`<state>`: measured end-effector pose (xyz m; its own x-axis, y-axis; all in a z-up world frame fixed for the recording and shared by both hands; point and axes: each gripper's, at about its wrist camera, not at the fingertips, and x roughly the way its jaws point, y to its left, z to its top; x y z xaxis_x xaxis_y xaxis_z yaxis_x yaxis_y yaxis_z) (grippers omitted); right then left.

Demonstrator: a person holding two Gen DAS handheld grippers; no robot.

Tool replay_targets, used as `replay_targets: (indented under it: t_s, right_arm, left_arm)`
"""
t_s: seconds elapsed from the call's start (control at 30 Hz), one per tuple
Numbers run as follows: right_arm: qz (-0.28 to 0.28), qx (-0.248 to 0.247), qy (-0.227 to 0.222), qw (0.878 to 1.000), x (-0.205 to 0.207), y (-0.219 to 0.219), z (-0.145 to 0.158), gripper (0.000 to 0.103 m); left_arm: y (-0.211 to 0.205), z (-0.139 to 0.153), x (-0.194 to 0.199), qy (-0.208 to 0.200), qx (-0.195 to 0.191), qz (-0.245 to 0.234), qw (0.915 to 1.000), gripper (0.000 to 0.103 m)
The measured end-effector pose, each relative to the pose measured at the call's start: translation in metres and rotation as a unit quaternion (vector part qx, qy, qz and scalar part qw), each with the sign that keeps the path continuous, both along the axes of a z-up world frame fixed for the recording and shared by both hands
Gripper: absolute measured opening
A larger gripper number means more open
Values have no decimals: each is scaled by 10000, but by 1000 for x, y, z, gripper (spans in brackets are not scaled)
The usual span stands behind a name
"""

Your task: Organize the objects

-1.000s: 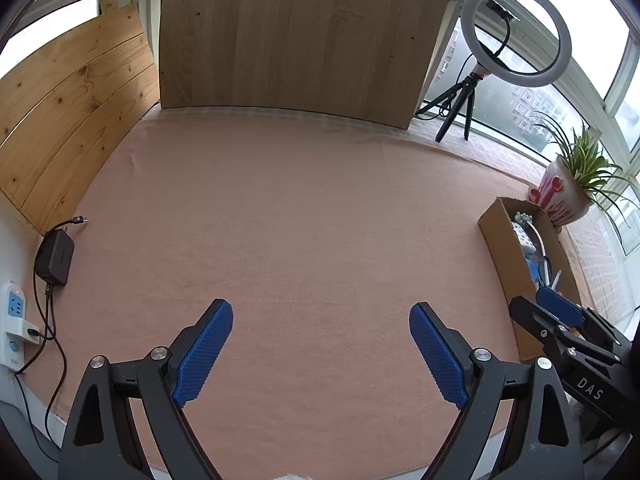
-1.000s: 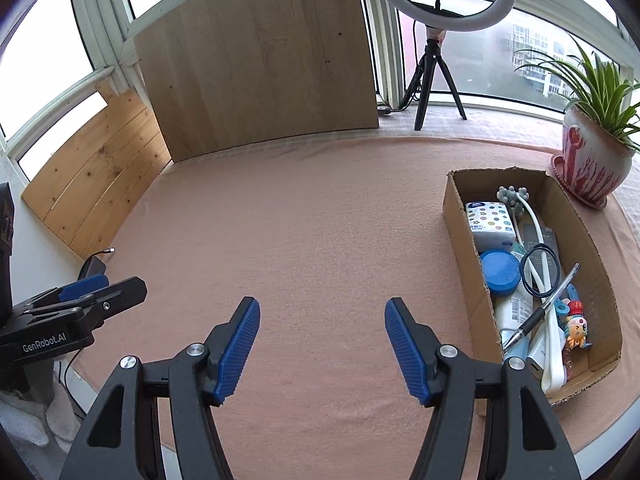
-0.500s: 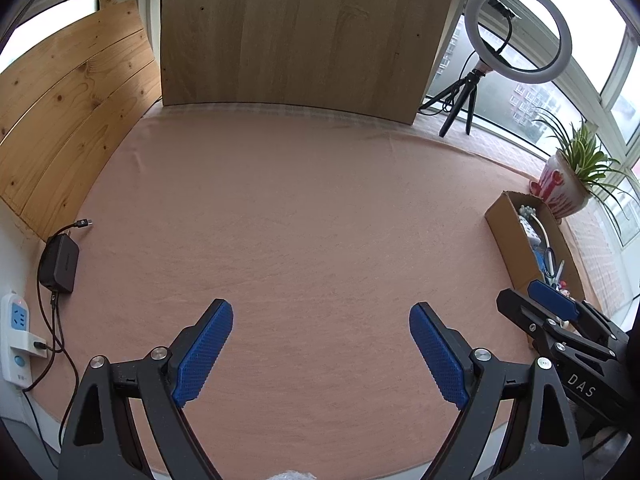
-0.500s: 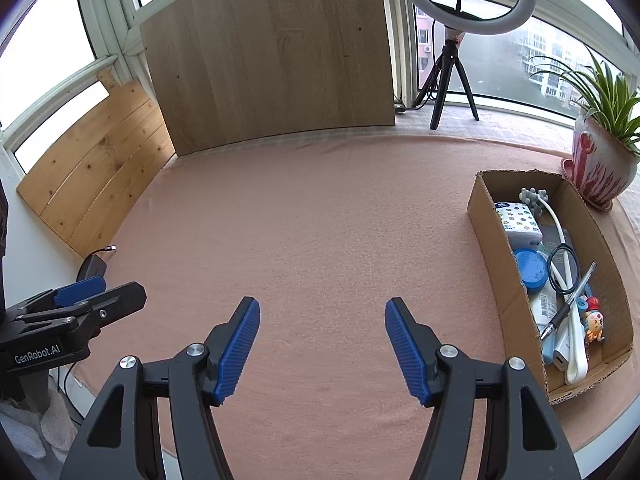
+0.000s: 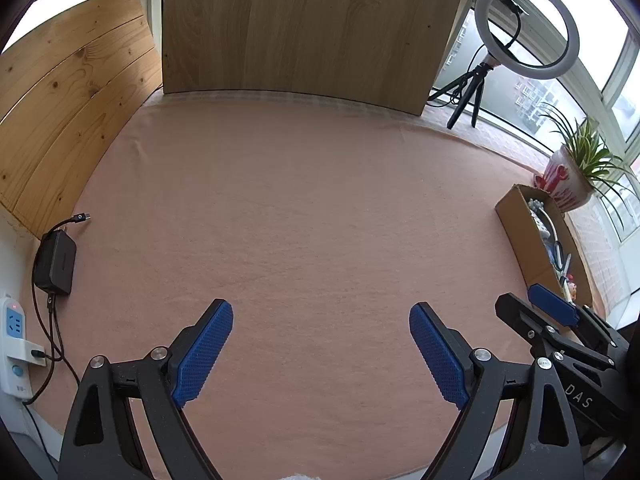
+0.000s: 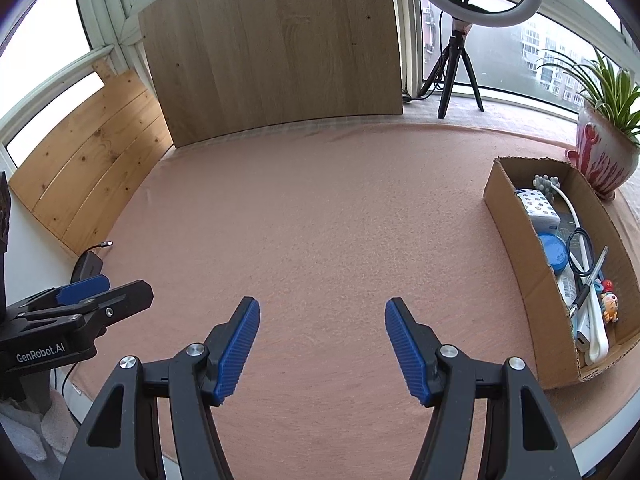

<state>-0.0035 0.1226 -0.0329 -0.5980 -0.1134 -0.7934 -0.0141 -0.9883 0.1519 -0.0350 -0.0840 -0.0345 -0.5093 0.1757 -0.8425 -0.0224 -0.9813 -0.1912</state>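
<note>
An open cardboard box [image 6: 520, 272] stands at the right side of the pink cloth [image 6: 320, 208]. It holds a dotted tissue pack [image 6: 538, 204], a blue round lid [image 6: 554, 252], a black cable loop [image 6: 582, 252], a pen [image 6: 590, 280], a small toy figure [image 6: 608, 304] and a white long-handled tool [image 6: 576, 232]. My right gripper [image 6: 322, 302] hovers open over bare cloth left of the box, nothing between its blue pads. My left gripper [image 5: 320, 306] is open wider over bare cloth. In the left wrist view the box [image 5: 524, 240] sits at the right edge, with the right gripper [image 5: 520, 302] in front of it.
A potted plant [image 6: 600, 156] stands behind the box. A ring light on a tripod [image 6: 460, 60] and a leaning wooden board [image 6: 272, 52] are at the back. A black power adapter [image 5: 56, 264] and a white power strip [image 5: 14, 344] lie at the left edge.
Both grippers have drifted leftward over the cloth, so the box has slid toward the right edge in both views. Neither pair of jaws has changed its opening.
</note>
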Motion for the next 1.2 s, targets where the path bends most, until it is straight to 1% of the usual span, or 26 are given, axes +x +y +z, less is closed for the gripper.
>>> replay_targets:
  t_s: [0.43,0.87,1.0,1.2]
  right_arm:
    - [-90,40,-18,10000,-2,-2,-2,62]
    - [-75,37,-14,10000,-5,2,-1,62]
    - [-78,17,-26,10000,-5,3,-2,62]
    - [-74,15,-65,10000,-6,3,-5,62]
  left_arm:
    - [-4,-7,-4,-15,-266,-32,9996,92]
    - [1,-8,-5,-26,-381,-56,9993,92]
    - [2,-7,-4,49,-362,-117,9993,92]
    - [-1,-15,-8,-66,-351,-75,9993,92]
